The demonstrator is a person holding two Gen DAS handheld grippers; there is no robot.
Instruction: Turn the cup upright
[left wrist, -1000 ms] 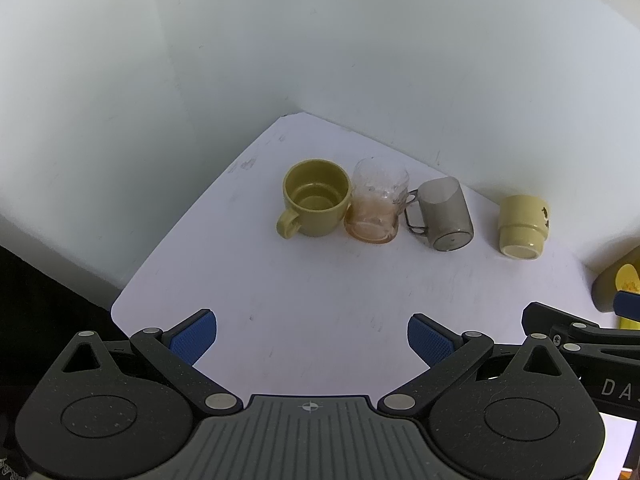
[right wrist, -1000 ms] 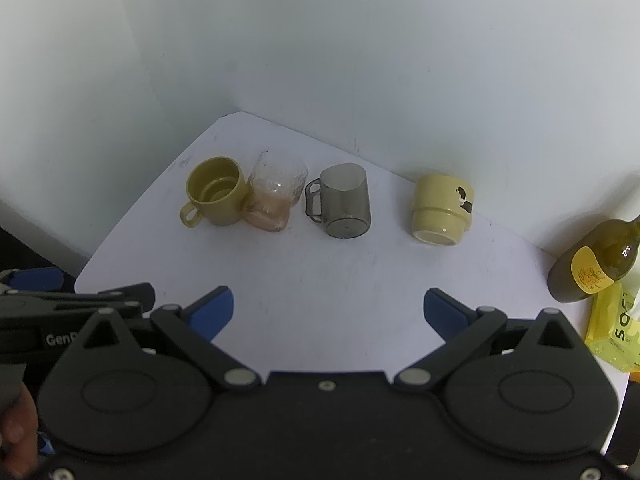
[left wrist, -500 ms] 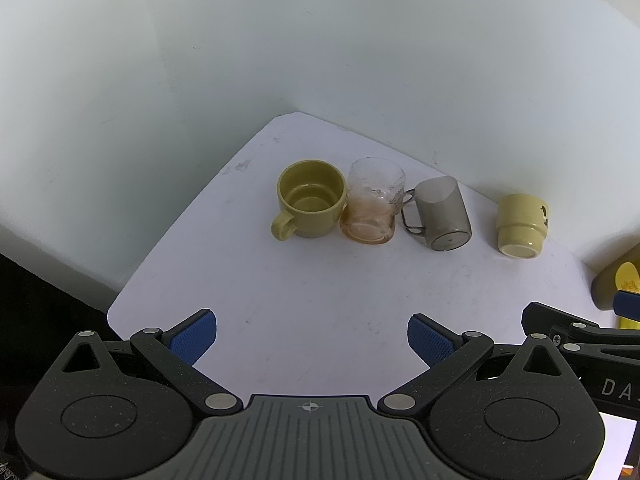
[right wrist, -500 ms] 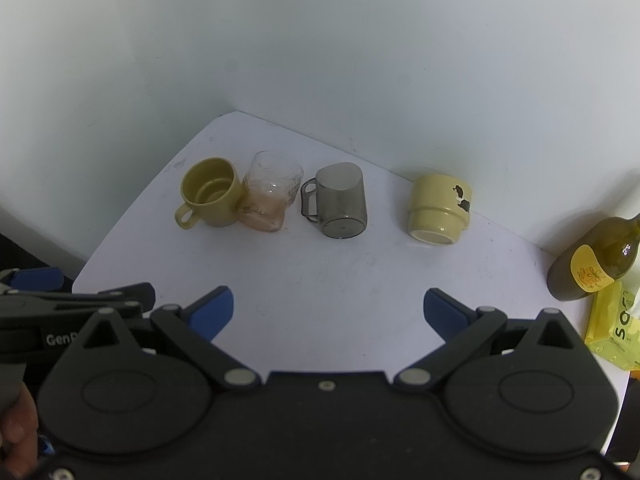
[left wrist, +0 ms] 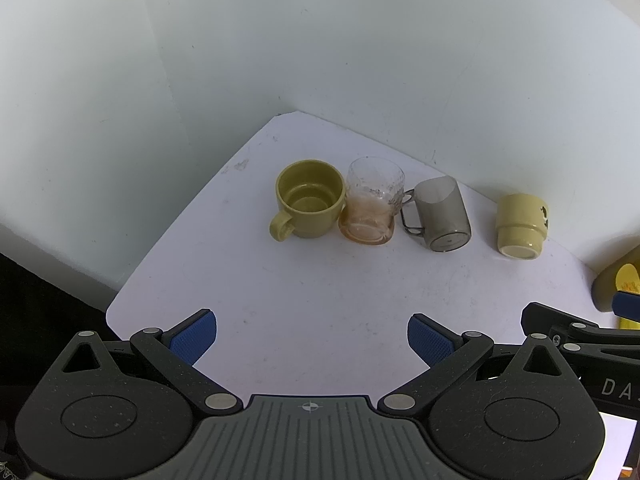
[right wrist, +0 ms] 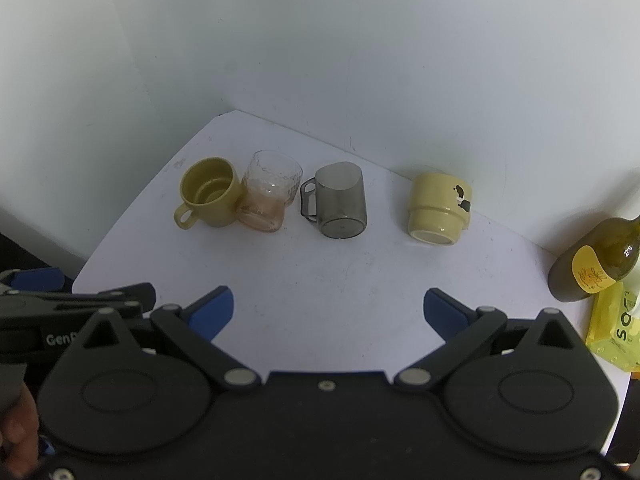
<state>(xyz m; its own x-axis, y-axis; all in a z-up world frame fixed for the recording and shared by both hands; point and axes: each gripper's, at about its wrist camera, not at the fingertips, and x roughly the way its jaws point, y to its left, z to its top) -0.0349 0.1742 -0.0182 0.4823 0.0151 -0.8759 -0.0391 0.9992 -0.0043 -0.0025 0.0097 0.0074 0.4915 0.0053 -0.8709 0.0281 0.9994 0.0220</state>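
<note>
Both black blue-padded grippers, left (left wrist: pixel 312 332) (lettered "GenR…") and right (right wrist: pixel 329 306) ("DA…"), hover spread, grasping nothing, over the white table (right wrist: pixel 360 280); pale-yellow ceramic cup (right wrist: pixel 439 209), printed dark figure, stands inverted near the smoky plastic mug (right wrist: pixel 340 205), yellow packet (right wrist: pixel 616 332) reading "SO…".
</note>
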